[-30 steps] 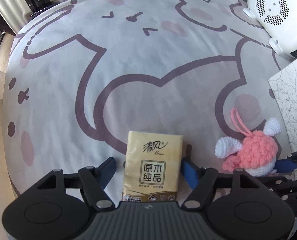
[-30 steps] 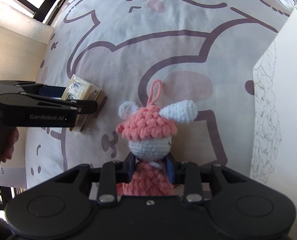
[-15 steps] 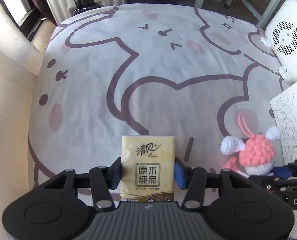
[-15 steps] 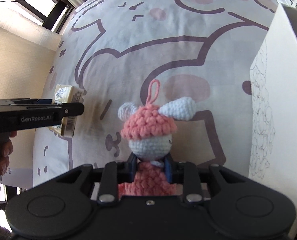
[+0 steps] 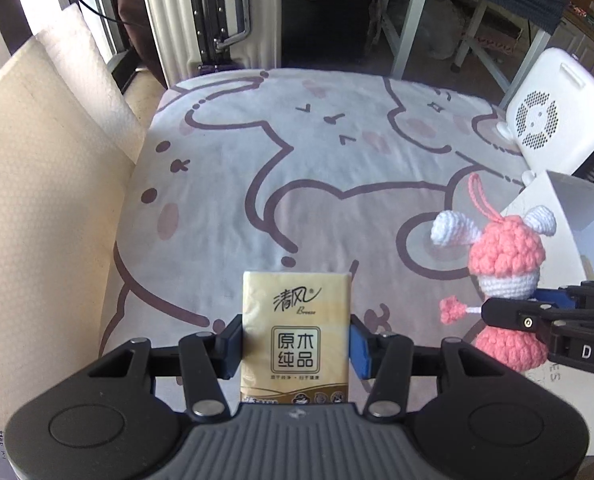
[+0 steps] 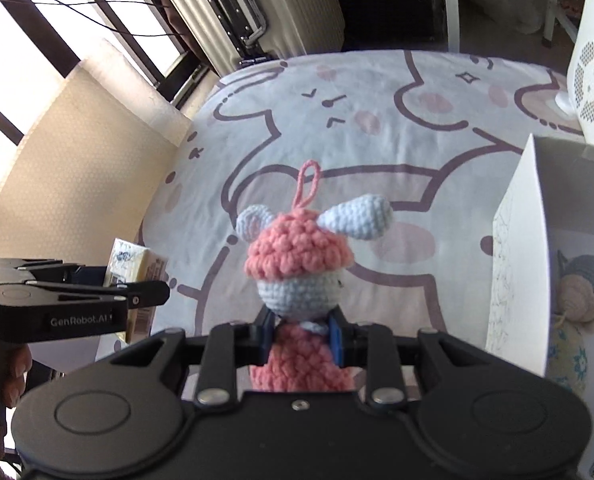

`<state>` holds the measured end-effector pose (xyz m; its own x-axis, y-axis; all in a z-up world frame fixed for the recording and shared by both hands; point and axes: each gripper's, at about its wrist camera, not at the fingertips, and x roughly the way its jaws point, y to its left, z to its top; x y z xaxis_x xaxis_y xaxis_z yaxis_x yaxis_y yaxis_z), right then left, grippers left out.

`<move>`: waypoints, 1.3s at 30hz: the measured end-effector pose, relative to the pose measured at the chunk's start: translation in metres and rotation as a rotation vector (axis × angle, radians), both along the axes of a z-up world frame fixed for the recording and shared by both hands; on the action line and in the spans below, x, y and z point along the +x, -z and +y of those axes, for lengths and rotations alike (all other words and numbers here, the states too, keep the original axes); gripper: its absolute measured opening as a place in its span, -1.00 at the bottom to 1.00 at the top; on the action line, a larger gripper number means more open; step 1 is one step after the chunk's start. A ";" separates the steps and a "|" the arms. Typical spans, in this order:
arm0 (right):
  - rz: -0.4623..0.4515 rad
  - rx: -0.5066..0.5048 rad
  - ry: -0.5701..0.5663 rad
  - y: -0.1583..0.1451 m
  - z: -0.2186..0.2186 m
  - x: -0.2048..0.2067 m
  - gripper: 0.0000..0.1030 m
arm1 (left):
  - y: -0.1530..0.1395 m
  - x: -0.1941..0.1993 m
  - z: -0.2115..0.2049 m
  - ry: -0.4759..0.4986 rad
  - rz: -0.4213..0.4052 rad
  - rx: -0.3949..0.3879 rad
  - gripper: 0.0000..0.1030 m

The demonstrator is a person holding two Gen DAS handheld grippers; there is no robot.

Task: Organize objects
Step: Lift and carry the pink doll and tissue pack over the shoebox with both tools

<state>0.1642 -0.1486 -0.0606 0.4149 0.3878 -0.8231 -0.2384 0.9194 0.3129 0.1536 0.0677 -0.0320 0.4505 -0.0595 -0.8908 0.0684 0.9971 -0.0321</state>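
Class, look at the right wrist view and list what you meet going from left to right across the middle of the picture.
Left tongs holding the tissue pack → pink crochet doll → white box wall → crochet toy inside the box.

Count right now: one tissue pack (image 5: pixel 297 332), two crochet dolls, a pink one (image 6: pixel 299 280) and a blue one (image 6: pixel 583 288), one white box (image 6: pixel 525 248), one fan heater (image 5: pixel 553 120), one suitcase (image 5: pixel 209 16).

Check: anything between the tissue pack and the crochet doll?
Nothing: in the left wrist view only bare cartoon-print cloth shows between tissue pack and crochet doll.
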 end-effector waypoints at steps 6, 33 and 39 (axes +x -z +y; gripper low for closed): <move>-0.104 0.016 0.016 -0.039 -0.011 -0.026 -0.44 | -0.044 -0.028 -0.010 -0.010 -0.105 -0.036 0.02; -0.439 0.030 -0.015 -0.146 -0.056 -0.099 -0.44 | -0.128 -0.112 -0.048 0.012 -0.439 -0.072 0.02; -0.438 0.021 -0.024 -0.155 -0.066 -0.092 -0.44 | -0.128 -0.101 -0.060 0.016 -0.457 -0.080 0.02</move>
